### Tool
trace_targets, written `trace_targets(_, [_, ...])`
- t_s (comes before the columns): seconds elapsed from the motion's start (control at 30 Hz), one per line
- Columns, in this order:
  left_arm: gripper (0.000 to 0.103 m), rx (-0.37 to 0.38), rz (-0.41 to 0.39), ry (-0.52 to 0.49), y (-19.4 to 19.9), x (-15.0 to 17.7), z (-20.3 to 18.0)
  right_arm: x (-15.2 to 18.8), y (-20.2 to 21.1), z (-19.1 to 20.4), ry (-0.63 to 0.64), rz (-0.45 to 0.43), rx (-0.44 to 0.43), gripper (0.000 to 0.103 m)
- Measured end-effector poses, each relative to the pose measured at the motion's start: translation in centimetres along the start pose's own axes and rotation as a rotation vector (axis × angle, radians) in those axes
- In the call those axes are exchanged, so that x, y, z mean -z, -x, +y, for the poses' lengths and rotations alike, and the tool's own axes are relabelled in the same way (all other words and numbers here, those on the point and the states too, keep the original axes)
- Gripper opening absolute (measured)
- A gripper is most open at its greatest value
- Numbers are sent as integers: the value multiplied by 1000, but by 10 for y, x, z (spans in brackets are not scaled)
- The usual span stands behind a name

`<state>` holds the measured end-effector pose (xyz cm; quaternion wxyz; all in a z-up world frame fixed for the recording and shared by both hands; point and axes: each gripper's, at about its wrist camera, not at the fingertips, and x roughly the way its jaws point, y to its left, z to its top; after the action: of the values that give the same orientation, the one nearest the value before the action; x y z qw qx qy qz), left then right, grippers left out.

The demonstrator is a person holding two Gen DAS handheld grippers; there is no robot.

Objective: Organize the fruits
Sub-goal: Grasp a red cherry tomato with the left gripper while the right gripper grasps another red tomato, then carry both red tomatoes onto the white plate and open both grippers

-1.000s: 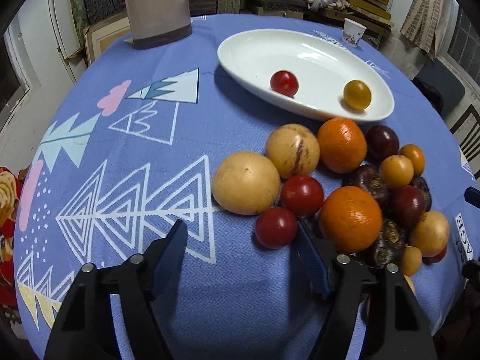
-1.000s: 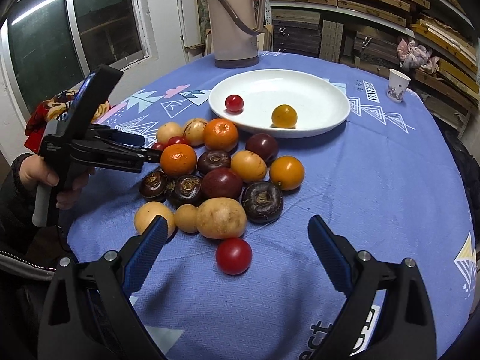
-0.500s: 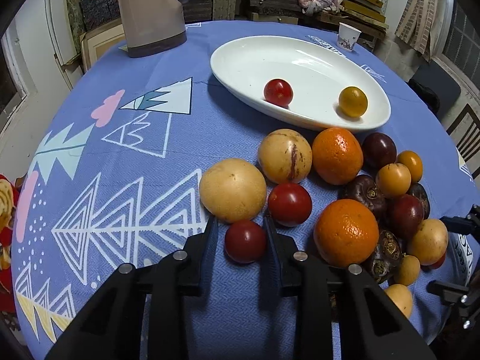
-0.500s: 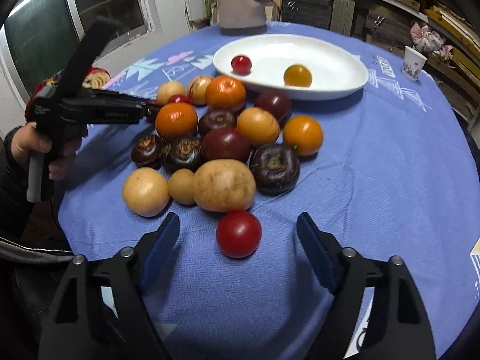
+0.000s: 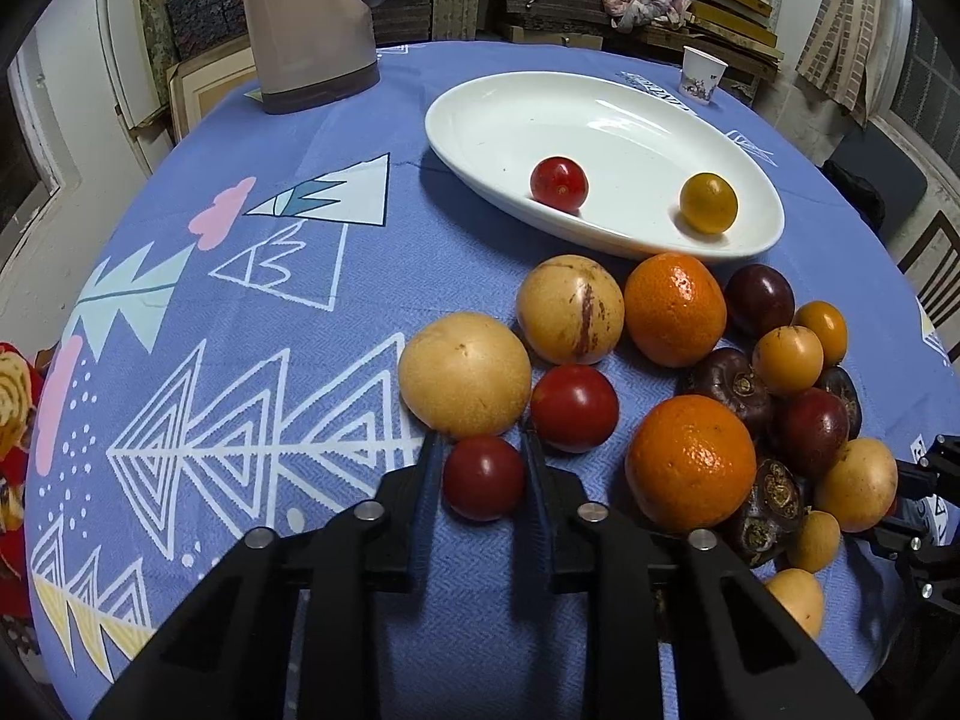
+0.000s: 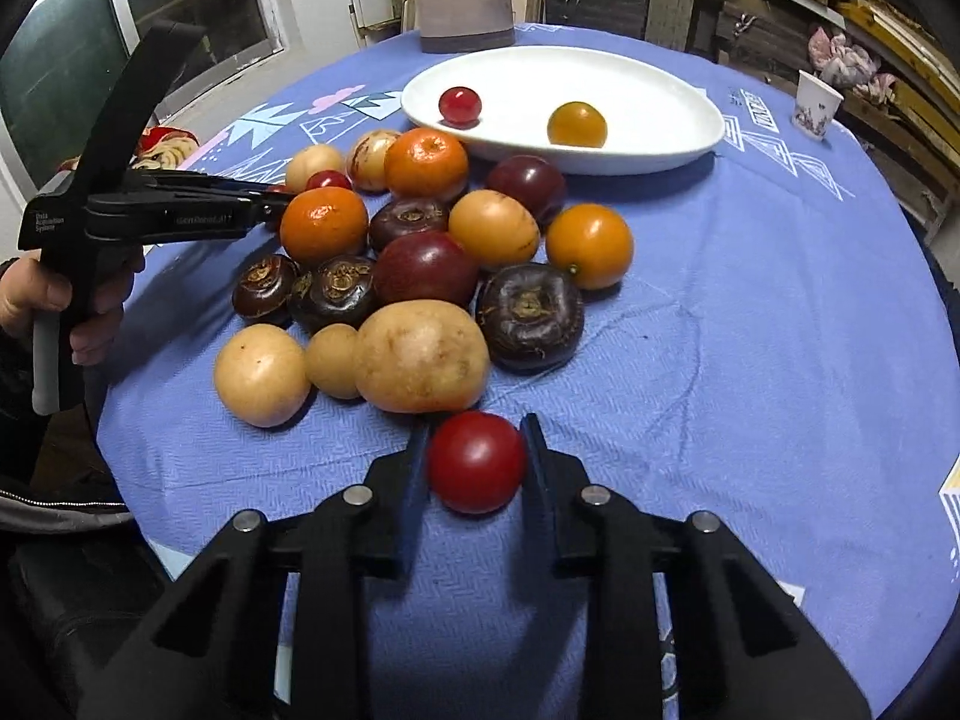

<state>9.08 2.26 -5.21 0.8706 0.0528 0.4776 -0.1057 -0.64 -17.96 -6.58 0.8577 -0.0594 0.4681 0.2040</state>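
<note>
A heap of fruits lies on the blue tablecloth: oranges [image 5: 690, 462], yellow fruits [image 5: 465, 375], dark purple fruits [image 6: 531, 315] and red tomatoes. My left gripper [image 5: 480, 450] is shut on a red tomato [image 5: 483, 477] at the heap's near left edge, on the cloth. My right gripper [image 6: 474, 432] is shut on another red tomato [image 6: 476, 461] at the heap's near side, on the cloth. A white oval plate [image 5: 606, 120] behind the heap holds a small red tomato [image 5: 558, 183] and a yellow-orange tomato [image 5: 708, 203].
A beige thermos jug [image 5: 312, 18] stands at the back of the table. A small paper cup [image 5: 703, 72] stands at the back right. The left gripper and the hand holding it show in the right wrist view [image 6: 120, 210]. Shelves and clutter surround the table.
Both grippers moved forward and closed: the left around its red tomato, the right around the lone red tomato. One second ago both were wide open.
</note>
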Motion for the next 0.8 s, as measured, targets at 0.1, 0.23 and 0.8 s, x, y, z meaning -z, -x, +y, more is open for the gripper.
trace_targets(0.1, [25, 4, 3, 7, 2, 2, 1, 1, 2, 1, 3, -2, -4, 29])
trace_targets(0.23, [25, 13, 5, 12, 7, 6, 2, 0, 8, 2, 4, -15, 3, 29])
trace_targets(0.8, [25, 44, -83, 11, 47, -12, -5, -34, 55, -16, -2, -162, 58, 29])
